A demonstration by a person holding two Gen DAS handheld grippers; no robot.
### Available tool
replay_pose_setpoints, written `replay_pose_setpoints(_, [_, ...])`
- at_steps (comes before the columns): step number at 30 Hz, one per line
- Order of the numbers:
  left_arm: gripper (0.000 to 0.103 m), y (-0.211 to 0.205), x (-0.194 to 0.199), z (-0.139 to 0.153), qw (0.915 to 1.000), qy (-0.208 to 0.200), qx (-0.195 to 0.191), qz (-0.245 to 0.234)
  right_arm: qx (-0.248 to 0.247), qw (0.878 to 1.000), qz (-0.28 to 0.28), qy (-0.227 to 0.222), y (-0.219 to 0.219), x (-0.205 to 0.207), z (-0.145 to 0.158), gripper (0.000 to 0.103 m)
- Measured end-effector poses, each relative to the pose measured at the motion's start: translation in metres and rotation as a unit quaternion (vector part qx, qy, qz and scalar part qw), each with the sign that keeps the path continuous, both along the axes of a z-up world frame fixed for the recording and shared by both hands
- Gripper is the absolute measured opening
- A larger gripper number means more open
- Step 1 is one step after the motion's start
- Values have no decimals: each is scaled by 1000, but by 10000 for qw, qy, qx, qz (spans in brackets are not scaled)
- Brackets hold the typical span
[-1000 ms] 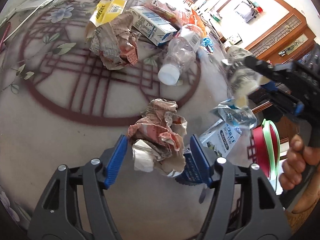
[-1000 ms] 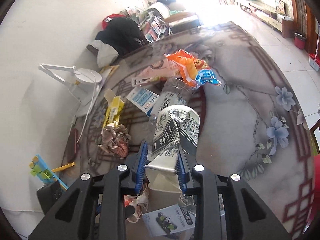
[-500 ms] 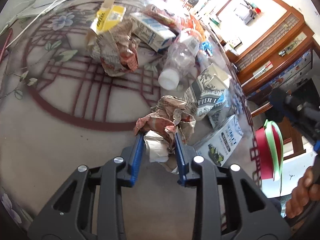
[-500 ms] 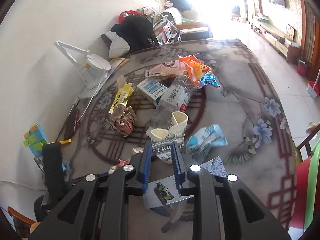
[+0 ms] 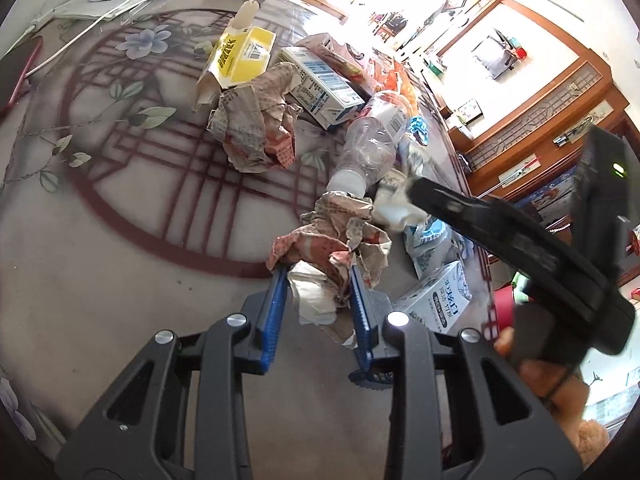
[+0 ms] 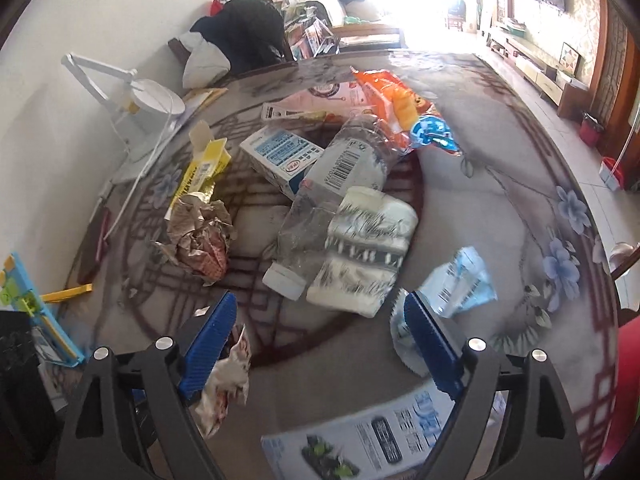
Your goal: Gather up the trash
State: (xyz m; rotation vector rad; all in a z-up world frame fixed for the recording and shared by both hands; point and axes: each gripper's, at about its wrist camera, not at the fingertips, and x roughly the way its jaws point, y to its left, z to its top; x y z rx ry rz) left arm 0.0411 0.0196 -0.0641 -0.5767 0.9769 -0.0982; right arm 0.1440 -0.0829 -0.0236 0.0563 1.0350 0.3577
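Observation:
My left gripper (image 5: 318, 280) is shut on a crumpled red-and-tan paper wad (image 5: 336, 240), low over the table. A corner of that wad (image 6: 228, 376) shows by my right gripper's left finger. My right gripper (image 6: 320, 320) is opening, its jaws spread wide with nothing pressed between them. The grey-patterned white carton (image 6: 364, 248) lies on its side just beyond its fingertips, against a clear plastic bottle (image 6: 320, 208). In the left wrist view the right gripper (image 5: 416, 192) reaches in blurred from the right over that carton (image 5: 394, 202).
Around them lie a second paper wad (image 6: 200, 240), a yellow box (image 6: 204, 172), a blue-white box (image 6: 280, 156), an orange bag (image 6: 396, 96), a pale blue wrapper (image 6: 460, 284) and a printed carton (image 6: 360, 436). A white lamp (image 6: 140, 96) stands far left, and a red bin (image 6: 628, 380) sits beyond the table's right edge.
The left gripper closed on the paper wad. The right gripper brought the patterned carton down beside the bottle, let it go and spread its jaws.

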Motion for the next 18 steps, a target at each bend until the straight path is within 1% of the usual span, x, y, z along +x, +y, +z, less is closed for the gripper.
replay_pose_setpoints(4, [30,3,0,-2,10000,27,-59,32,-144,9997,-95,142,3,15,-14,83])
replay_pose_setpoints(6, [30,2,0,-2,10000,34,-85,33,-61,9996,-174,232,-1,20,-21,80])
replay_pose_setpoints(7, [30,2,0,-2,9999,35,-100,24,-43,9995,-181,273,-1,21,-24,77])
replay_pose_setpoints(9, [30,1,0,-2,9999,39,-104,7,-102,9991,-159,372,-2,23,-29,46])
replay_pose_setpoints(10, [30,1,1,-3,9999,42,-99,1,-68,9991,-141,402,-4,23,-30,44])
replay_pose_setpoints(13, [30,0,1,-3,10000,49,-81,4,-19,9995,-128,293,-7,18,-26,43])
replay_pose_setpoints(16, [30,0,2,-4,10000,53,-63,10,29,9999,8,137,-9,3,-16,42])
replay_pose_setpoints(18, [30,0,2,-4,10000,49,-47,5,143,9999,63,25,-12,-9,-6,42])
